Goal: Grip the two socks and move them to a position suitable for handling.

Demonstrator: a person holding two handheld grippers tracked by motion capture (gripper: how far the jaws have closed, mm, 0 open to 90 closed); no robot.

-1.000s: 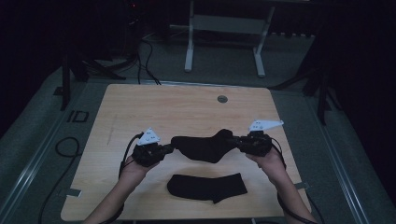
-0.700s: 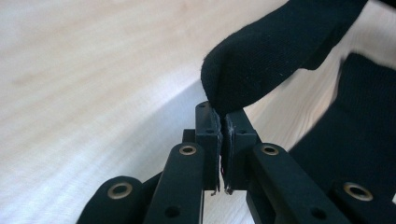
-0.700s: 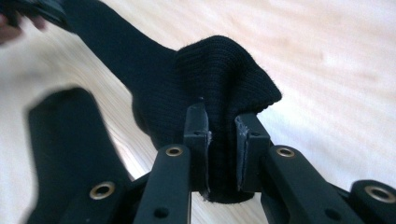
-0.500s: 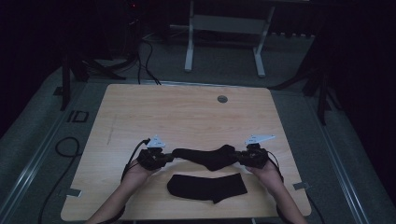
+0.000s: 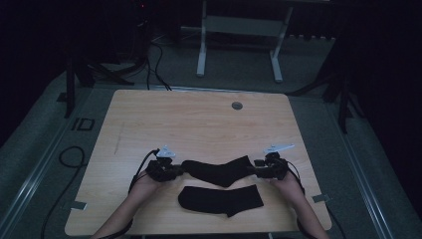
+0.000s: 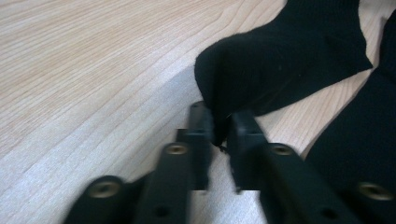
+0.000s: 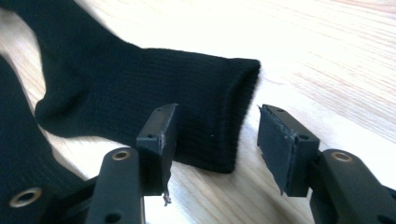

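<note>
A light wooden table stands in a dim room, with two black socks lying on its near half. The upper sock lies stretched roughly along the 9-to-3 o'clock line between the two grippers, its middle bent slightly toward 6 o'clock. The lower sock lies flat at 6 o'clock of the upper one, close to the near table edge and apart from both grippers. The left gripper, held in the person's left hand, sits at the 9 o'clock end of the upper sock. In the left gripper view its jaws are nearly closed, with a narrow gap, and a fold of the upper sock is pinched between the tips. The right gripper, held in the right hand, sits at the 3 o'clock end. In the right gripper view its jaws stand wide apart; the cuff of the upper sock lies on the table between them, in front of the left-hand pad and clear of the right-hand pad, not clamped. A small round grommet is set in the tabletop toward 12 o'clock. Cables lie on the floor at 9 o'clock of the table.
</note>
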